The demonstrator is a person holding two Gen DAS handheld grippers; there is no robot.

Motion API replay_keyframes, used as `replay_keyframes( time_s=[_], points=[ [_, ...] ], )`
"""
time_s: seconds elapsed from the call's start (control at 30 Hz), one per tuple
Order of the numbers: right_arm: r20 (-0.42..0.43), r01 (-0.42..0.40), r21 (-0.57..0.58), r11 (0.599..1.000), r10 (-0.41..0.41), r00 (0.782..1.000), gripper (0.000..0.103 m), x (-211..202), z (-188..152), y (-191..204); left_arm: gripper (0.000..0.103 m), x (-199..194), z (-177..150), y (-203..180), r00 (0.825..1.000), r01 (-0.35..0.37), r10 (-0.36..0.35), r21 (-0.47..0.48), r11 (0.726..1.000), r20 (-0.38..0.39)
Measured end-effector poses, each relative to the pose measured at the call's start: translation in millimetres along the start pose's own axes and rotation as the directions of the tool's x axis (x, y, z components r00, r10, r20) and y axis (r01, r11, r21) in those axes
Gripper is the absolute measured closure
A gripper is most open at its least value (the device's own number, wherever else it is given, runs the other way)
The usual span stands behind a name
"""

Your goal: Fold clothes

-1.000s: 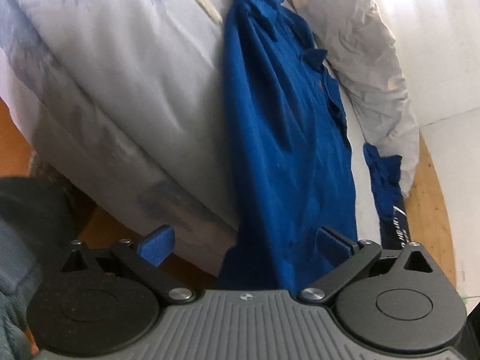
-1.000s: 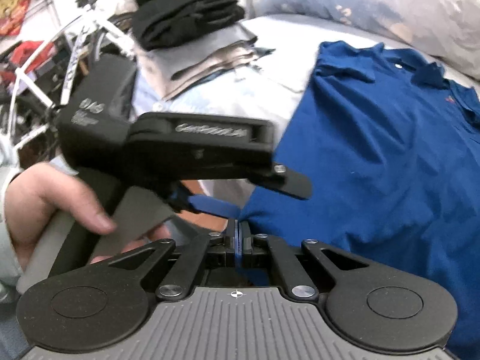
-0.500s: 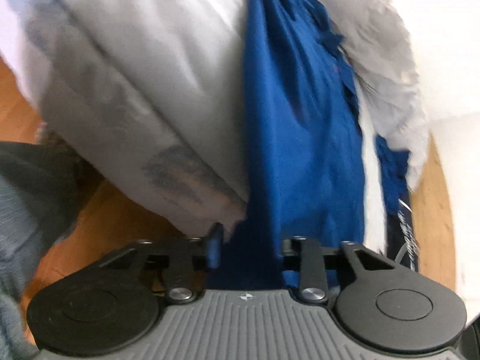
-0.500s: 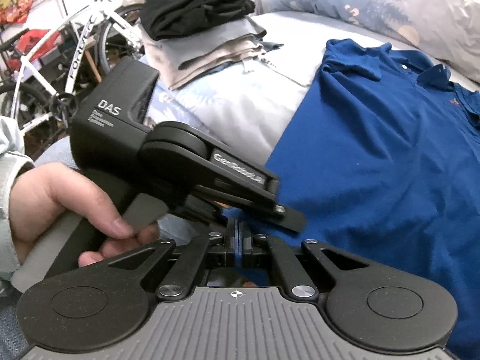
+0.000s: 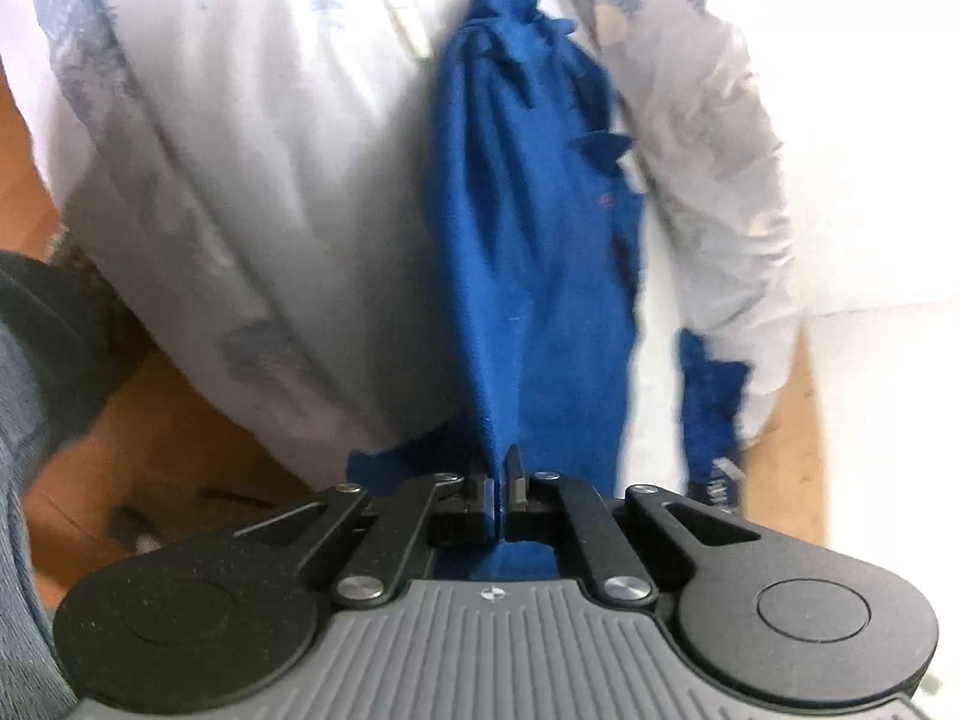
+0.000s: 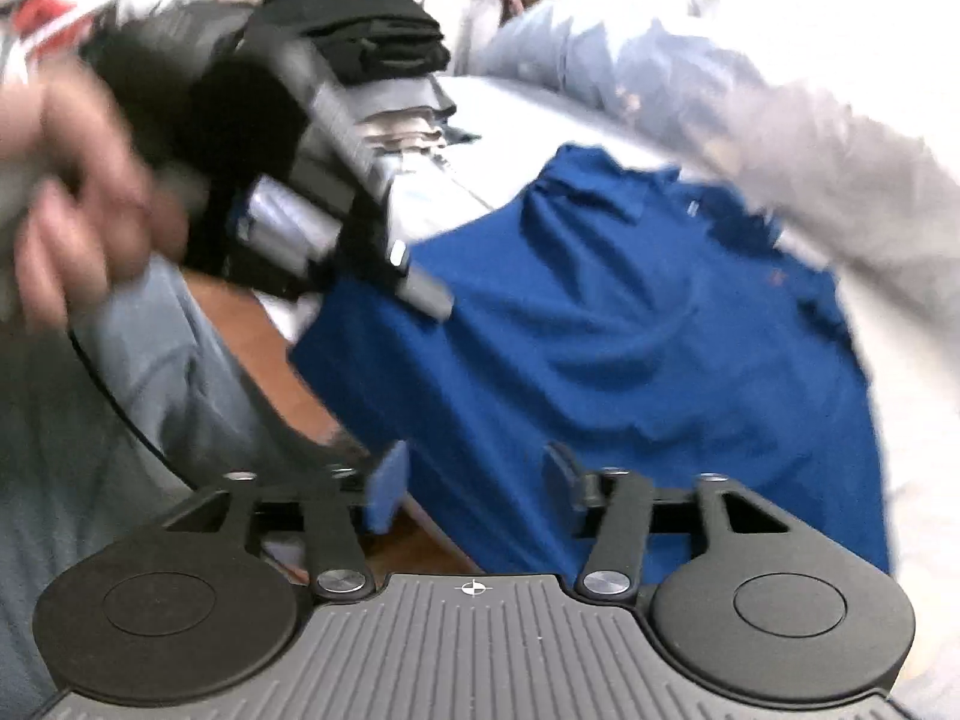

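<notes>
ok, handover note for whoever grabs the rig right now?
Left gripper: jaws shut on the hem of the blue polo shirt.
Right gripper: jaws have just opened, nothing clamped; the shirt's near edge lies under them.
Shirt lies spread, collar away, on the bed's pale duvet. Folded clothes pile sits behind.
Done: hem corner passed from right to left gripper.
Left: every fold; right needs a new grip.

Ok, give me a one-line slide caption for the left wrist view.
Left gripper shut on the hem of a blue polo shirt spread across a pale bed cover.
</notes>
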State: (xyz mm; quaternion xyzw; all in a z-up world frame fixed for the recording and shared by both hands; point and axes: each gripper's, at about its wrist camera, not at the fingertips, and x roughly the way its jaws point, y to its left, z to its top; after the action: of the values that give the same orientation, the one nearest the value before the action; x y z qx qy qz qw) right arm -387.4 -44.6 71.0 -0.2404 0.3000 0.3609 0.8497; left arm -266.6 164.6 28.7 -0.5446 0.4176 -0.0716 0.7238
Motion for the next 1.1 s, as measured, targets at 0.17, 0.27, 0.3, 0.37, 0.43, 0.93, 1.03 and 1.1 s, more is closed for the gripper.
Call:
replay_keyframes(
  time_s=[0.17, 0.27, 0.3, 0.37, 0.43, 0.93, 1.03, 1.1],
  points=[
    [0.087, 0.092, -0.123, 0.988, -0.082, 0.993, 0.016, -6, -14, 14, 0.099, -4, 2, -20, 0.998, 0.067, -0.067, -0.057, 0.996, -0.012],
    [0.132, 0.214, -0.174, 0.961, -0.192, 0.972, 0.016, 6, -19, 21, 0.099, -4, 2, -24, 0.996, 0.080, -0.083, -0.086, 0.993, -0.023],
    [0.148, 0.249, -0.184, 0.951, -0.223, 0.963, 0.016, 12, -20, 23, 0.099, -3, 1, -25, 0.996, 0.082, -0.085, -0.093, 0.992, -0.027],
    [0.165, 0.307, -0.205, 0.929, -0.276, 0.947, 0.016, 25, -23, 24, 0.098, -3, 0, -25, 0.995, 0.087, -0.090, -0.104, 0.991, -0.029],
    [0.154, 0.345, -0.223, 0.912, -0.317, 0.936, 0.016, 42, -30, 21, 0.099, -2, 0, -25, 0.995, 0.090, -0.094, -0.112, 0.990, -0.031],
    [-0.110, 0.526, -0.192, 0.828, -0.551, 0.827, 0.018, 62, -124, -130, 0.099, -15, 14, -34, 0.992, 0.124, -0.128, -0.146, 0.981, -0.012],
    [-0.112, 0.515, -0.267, 0.815, -0.557, 0.823, 0.023, 66, -147, -144, 0.099, -15, 16, -36, 0.992, 0.124, -0.128, -0.153, 0.980, -0.011],
    [-0.097, 0.499, -0.312, 0.809, -0.549, 0.830, 0.036, 62, -155, -144, 0.099, -14, 17, -37, 0.992, 0.122, -0.125, -0.155, 0.980, -0.011]
  ],
)
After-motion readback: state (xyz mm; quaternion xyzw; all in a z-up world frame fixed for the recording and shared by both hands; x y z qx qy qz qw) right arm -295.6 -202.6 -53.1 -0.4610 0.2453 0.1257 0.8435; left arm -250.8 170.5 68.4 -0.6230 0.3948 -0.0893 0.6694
